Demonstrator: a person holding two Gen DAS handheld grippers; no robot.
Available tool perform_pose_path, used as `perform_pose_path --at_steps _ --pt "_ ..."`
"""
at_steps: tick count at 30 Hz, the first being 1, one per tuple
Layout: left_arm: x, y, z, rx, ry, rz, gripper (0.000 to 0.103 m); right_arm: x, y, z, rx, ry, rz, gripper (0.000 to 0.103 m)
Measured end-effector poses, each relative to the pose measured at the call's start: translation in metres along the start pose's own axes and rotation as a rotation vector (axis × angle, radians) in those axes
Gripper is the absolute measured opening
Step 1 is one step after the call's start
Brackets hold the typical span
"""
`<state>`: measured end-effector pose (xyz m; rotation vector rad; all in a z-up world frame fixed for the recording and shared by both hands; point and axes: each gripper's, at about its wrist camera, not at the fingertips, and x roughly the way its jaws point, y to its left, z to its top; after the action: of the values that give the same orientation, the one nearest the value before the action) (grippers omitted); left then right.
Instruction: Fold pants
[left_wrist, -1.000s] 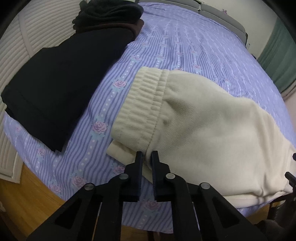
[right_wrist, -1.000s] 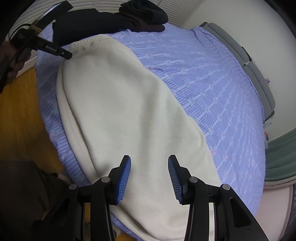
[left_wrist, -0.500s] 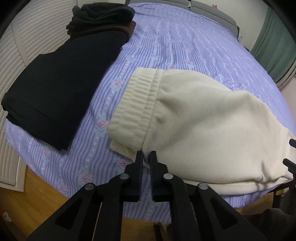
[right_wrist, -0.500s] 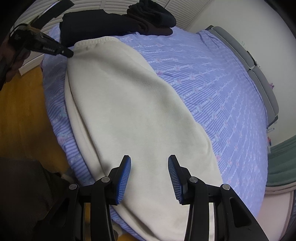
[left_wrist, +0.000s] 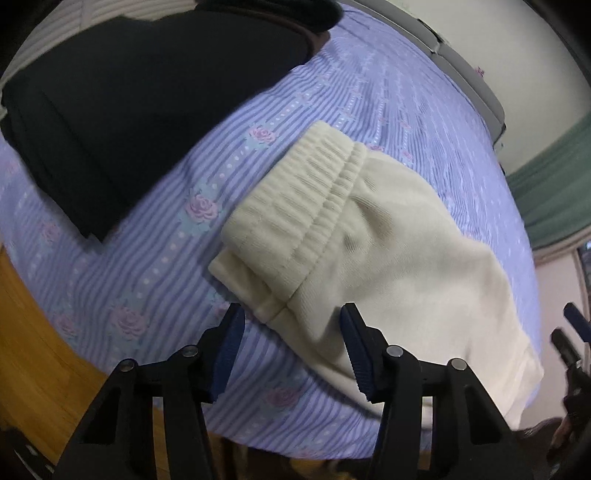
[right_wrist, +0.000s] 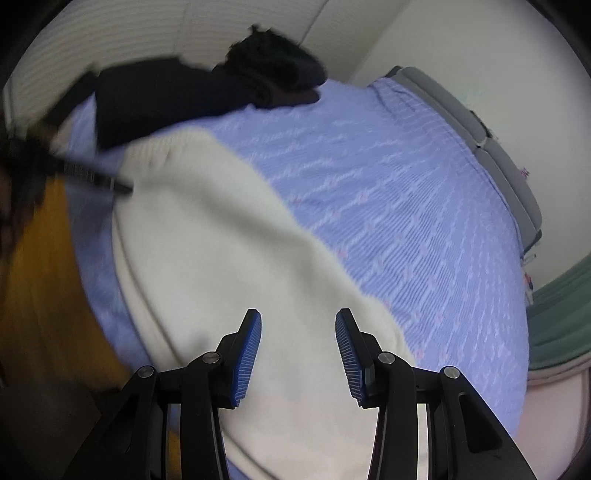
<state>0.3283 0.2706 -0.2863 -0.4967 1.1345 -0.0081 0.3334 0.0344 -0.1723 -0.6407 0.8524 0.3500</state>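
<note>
Both fingers of the left gripper (left_wrist: 291, 328) stand spread apart with nothing between their blue ribbed pads (left_wrist: 231, 343), hovering just short of the near corner of the cream pants (left_wrist: 388, 243). That corner, where the ribbed elastic waistband (left_wrist: 306, 199) ends in stacked layers, lies in the gap ahead of the fingertips without touching either one. From there the pants run off to the right of the fingers, folded along their length and lying flat on the bed.

Beyond and to the left of the left fingers sits a pile of black clothing (left_wrist: 129, 110), well apart from the waistband, with bare sheet between the two. The bedsheet (left_wrist: 147, 258) is lilac with thin stripes, dotted lines and pink roses. Below and left of the fingers the sheet drops away to a wooden floor (left_wrist: 37, 332). Past the far end of the bed are a grey headboard (left_wrist: 461, 74), a pale wall and a green curtain (left_wrist: 554, 184) off to the right.

The right gripper (right_wrist: 298, 350) is likewise released, its blue pads (right_wrist: 247, 354) held wide over the cream fabric (right_wrist: 221, 277), which fills the space between and ahead of the fingers; whether they touch it cannot be told. This view is smeared. Far ahead and left of these fingers, the left gripper's dark tip (right_wrist: 118, 186) reaches the pants' waist end. Beyond it lies the black pile (right_wrist: 184, 96), backed by a white slatted panel (right_wrist: 129, 33).
</note>
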Motion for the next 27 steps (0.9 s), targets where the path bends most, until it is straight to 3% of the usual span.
perform_pose_path --at_steps 3,6,13,19,27 --pt "0.006 0.001 0.005 -0.028 0.015 0.012 0.053 -0.003 -0.011 0.02 0.132 -0.058 0.011 0.042" --pt "0.01 0.001 0.006 -0.041 0.025 0.032 0.056 0.005 -0.019 0.034 0.265 -0.084 0.021 0.057" --pt "0.02 0.001 0.007 -0.095 0.004 0.037 0.056 0.04 -0.023 0.054 0.475 -0.049 0.077 0.059" --pt "0.009 0.005 0.005 -0.144 -0.058 0.03 0.036 0.047 -0.024 0.058 0.514 -0.04 0.087 0.059" --pt "-0.026 -0.026 0.003 0.016 -0.133 0.083 0.025 0.041 -0.034 0.041 0.519 0.005 0.08 0.059"
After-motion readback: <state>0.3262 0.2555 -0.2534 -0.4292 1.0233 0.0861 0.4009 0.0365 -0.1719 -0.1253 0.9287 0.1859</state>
